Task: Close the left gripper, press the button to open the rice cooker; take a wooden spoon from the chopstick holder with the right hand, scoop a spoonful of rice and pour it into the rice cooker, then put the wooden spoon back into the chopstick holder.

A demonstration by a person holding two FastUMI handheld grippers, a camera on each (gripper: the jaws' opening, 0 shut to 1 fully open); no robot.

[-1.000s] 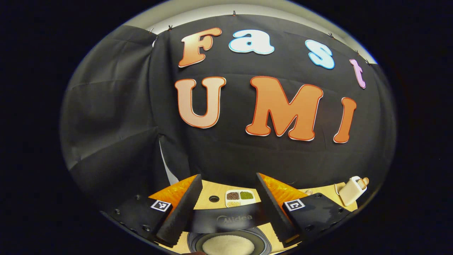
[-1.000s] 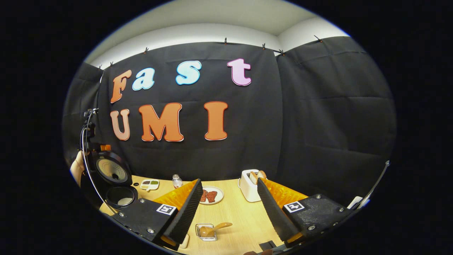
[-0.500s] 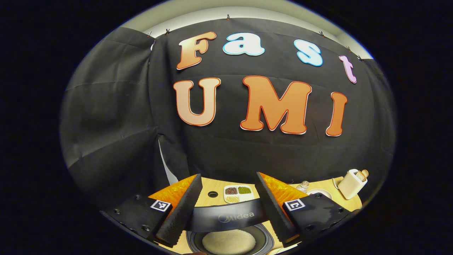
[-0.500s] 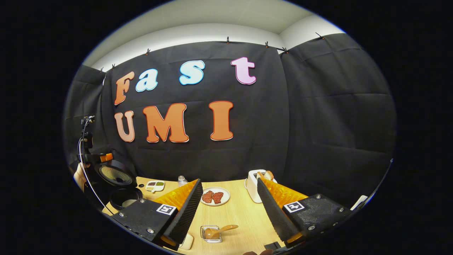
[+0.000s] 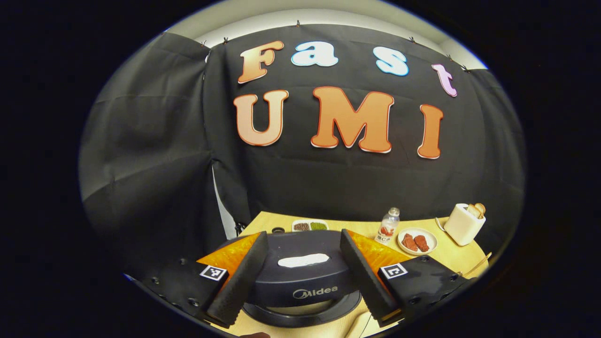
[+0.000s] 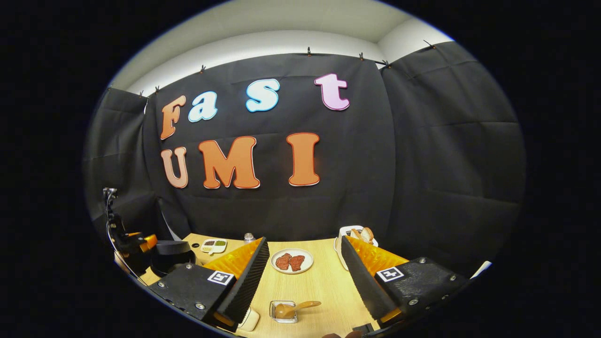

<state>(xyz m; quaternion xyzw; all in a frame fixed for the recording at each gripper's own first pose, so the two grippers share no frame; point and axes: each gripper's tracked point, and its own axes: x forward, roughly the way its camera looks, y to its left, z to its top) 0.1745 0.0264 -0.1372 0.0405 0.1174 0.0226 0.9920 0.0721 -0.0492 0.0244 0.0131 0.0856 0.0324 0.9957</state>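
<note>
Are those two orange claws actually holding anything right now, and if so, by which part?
Nothing is held. The left gripper stands open over the rice cooker's lid; the right gripper is open above the table.

Rice cooker lid [image 5: 300, 277] between left gripper [image 5: 300, 274] fingers: dark plastic, smooth, slight sheen. Fingers [image 5: 239, 281]: black, ribbed, matt pads; translucent glossy orange plastic backing. Table [image 6: 324, 281] ahead of right gripper [image 6: 305, 281]: pale wood grain, matt. Small dish [image 6: 283, 311] between its fingertips: clear, glassy, with wooden spoon [image 6: 300, 307] in it. Plate [image 6: 291, 261] beyond: white, smooth. Toaster [image 5: 464, 224] far right of left gripper: cream, smooth.
</note>
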